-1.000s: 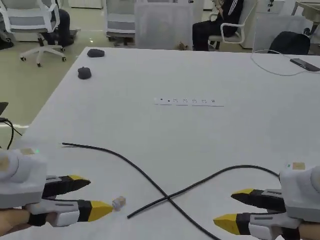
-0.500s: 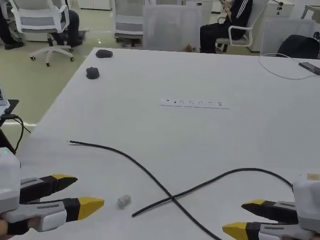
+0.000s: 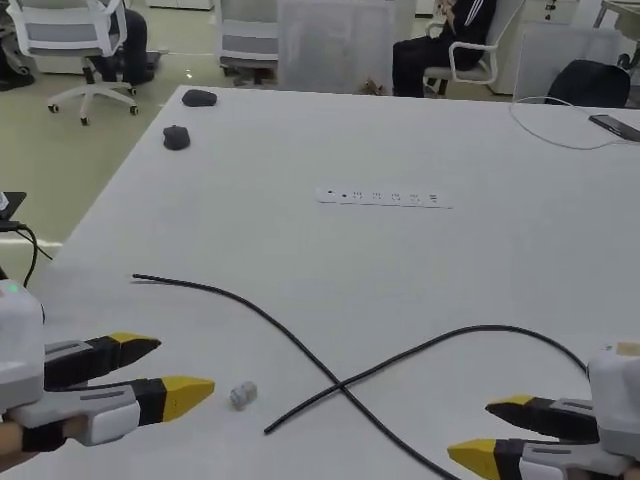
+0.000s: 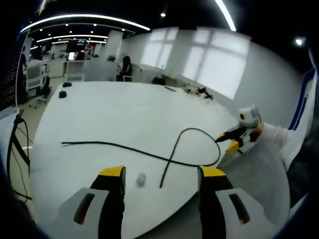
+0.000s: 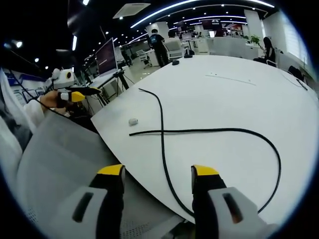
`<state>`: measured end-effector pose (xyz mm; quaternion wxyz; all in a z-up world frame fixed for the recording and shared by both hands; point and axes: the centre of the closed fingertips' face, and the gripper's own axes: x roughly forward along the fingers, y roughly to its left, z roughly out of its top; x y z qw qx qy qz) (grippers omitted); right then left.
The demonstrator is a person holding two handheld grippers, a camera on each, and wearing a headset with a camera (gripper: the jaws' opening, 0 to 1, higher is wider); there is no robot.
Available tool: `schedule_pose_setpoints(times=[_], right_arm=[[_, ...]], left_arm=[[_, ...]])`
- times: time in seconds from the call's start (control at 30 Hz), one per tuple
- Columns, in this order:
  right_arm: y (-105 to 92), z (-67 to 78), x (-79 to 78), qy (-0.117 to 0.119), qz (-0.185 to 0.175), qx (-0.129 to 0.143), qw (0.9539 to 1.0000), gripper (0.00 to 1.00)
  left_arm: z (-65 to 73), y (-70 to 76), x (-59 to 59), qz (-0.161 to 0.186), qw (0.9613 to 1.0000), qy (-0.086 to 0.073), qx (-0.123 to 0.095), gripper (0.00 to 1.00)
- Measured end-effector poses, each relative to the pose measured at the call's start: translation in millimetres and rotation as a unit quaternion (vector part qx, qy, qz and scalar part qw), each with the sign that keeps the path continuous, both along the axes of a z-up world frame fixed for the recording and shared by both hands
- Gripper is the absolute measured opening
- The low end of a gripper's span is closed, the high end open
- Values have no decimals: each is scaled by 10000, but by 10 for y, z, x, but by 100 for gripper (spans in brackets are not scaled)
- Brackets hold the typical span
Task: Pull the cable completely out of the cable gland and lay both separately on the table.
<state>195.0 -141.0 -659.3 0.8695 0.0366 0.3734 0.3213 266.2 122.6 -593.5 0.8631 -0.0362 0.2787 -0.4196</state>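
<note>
A black cable [image 3: 300, 352] lies loose on the white table [image 3: 400, 150], crossing over itself near the front edge; it also shows as the cable [image 4: 169, 154] and the cable [image 5: 164, 134]. A small pale cable gland [image 3: 243, 394] lies on its own beside the cable, apart from it; it appears too as the gland [image 4: 141, 179] and the gland [image 5: 132, 121]. My left gripper [image 3: 172, 371] hovers open at the lower left, just left of the gland. My right gripper [image 3: 498, 433] is open at the lower right. Both hold nothing.
A white power strip [image 3: 383, 197] lies mid-table. Two dark mice [image 3: 176, 137] sit at the far left corner. A phone and white cord [image 3: 610, 125] lie far right. Office chairs [image 3: 70, 40] and a seated person [image 3: 440, 45] are beyond the table.
The head camera has shifted slightly. Both grippers stay open and have drawn back a little toward the near edge; cable and gland lie as before.
</note>
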Motion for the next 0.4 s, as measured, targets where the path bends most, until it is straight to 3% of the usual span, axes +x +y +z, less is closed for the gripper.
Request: schedule_pose_setpoints(times=[0.4], right_arm=[[23,-60,-32,63,164,-143,9997,54]], left_arm=[[-35,27,-22,1,10000,65,26,59]])
